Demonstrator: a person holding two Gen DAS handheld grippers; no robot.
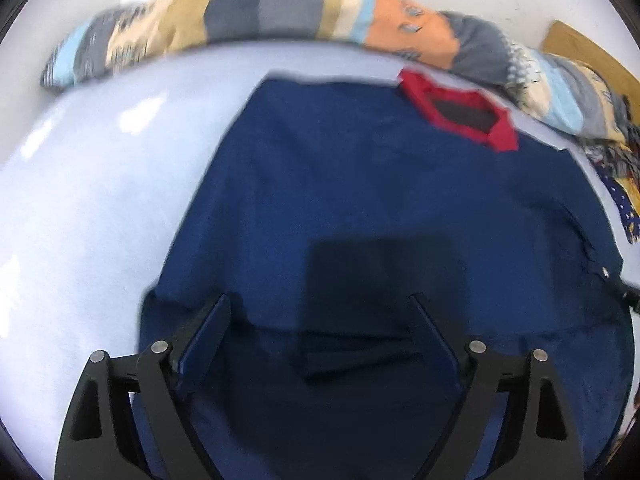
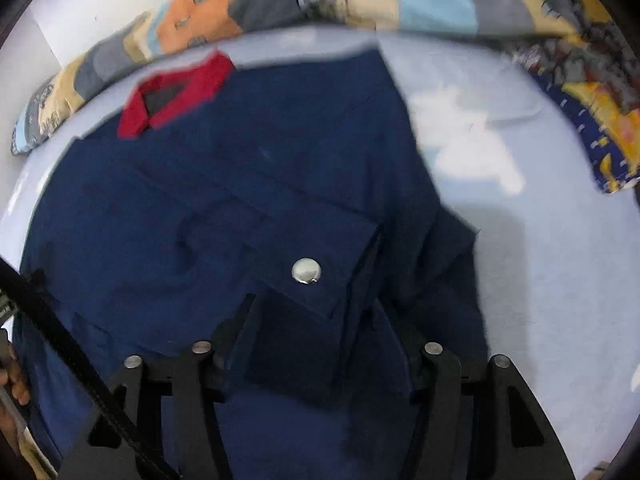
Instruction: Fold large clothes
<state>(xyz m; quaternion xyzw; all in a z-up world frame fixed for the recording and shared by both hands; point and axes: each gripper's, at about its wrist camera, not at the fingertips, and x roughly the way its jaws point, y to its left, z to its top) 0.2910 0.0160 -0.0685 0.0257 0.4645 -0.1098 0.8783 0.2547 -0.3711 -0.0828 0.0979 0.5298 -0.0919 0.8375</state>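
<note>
A navy blue jacket (image 1: 360,184) with a red collar (image 1: 460,110) lies spread on a pale blue sheet (image 1: 100,208). My left gripper (image 1: 320,308) hangs open just above the jacket's lower part, with nothing between its fingers. In the right wrist view the jacket (image 2: 200,184) has a sleeve folded across it. The sleeve's cuff bears a silver snap button (image 2: 306,271). My right gripper (image 2: 316,316) stands over that cuff. Its jaws are apart and the cuff's dark cloth lies between them. The right finger is partly hidden by the cloth. The red collar (image 2: 180,88) is at the far left.
A rolled patchwork quilt (image 1: 260,12) runs along the bed's far edge by the white wall. A yellow and blue patterned cloth (image 2: 600,120) lies at the right. A person's hand (image 2: 14,376) and a black strap (image 2: 60,340) show at the lower left.
</note>
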